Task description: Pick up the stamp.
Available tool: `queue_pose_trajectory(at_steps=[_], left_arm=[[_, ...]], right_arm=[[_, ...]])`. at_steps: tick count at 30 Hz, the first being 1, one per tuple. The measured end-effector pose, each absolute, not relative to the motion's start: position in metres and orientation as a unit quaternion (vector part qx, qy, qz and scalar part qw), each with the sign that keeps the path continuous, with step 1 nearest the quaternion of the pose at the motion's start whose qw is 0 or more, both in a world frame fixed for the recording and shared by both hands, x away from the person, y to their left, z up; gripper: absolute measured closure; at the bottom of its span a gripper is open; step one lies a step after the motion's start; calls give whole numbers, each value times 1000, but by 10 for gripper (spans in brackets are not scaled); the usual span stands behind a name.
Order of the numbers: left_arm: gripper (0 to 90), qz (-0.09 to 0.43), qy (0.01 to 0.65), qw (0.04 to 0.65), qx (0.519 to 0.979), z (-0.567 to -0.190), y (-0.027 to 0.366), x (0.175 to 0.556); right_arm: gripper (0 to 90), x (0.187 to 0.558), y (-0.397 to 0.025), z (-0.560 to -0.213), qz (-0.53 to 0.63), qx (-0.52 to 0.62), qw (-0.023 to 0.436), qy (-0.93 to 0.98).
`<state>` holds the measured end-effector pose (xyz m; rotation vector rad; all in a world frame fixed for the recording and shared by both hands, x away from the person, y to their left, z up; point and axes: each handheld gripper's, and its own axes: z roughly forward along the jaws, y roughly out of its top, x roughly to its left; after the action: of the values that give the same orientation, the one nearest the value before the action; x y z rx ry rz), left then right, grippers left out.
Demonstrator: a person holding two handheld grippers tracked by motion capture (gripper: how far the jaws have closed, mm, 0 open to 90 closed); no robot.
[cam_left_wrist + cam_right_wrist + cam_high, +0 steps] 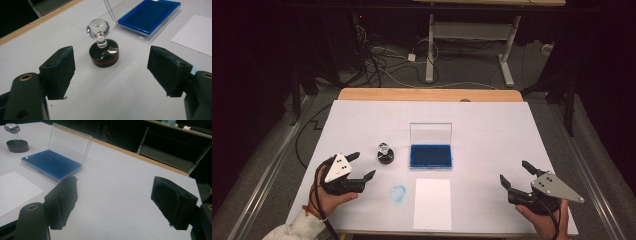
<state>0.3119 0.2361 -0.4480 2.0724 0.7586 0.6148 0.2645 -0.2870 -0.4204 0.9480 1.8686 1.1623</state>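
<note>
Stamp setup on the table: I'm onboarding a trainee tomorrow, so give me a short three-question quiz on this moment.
1. True or false: the ink pad has its clear lid shut.
2. Which hand-held gripper is nearer the stamp: A) left hand-held gripper B) right hand-held gripper?
3. What lies on the table just before the ink pad, on the person's side?

Key: 1 false, the lid stands open. 2 A. 3 a white paper sheet.

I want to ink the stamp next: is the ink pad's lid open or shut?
Open. The clear lid stands upright at the far edge of the ink pad, leaving its blue surface uncovered.
</note>
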Motion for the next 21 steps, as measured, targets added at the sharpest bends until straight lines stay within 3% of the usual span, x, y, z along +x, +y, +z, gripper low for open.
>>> queue_pose_trajectory(at_steps=[21], left_arm=[[250, 228, 307, 393, 836, -432, 240, 316]], right_arm=[[202, 267, -277, -424, 432, 354, 371, 742]])
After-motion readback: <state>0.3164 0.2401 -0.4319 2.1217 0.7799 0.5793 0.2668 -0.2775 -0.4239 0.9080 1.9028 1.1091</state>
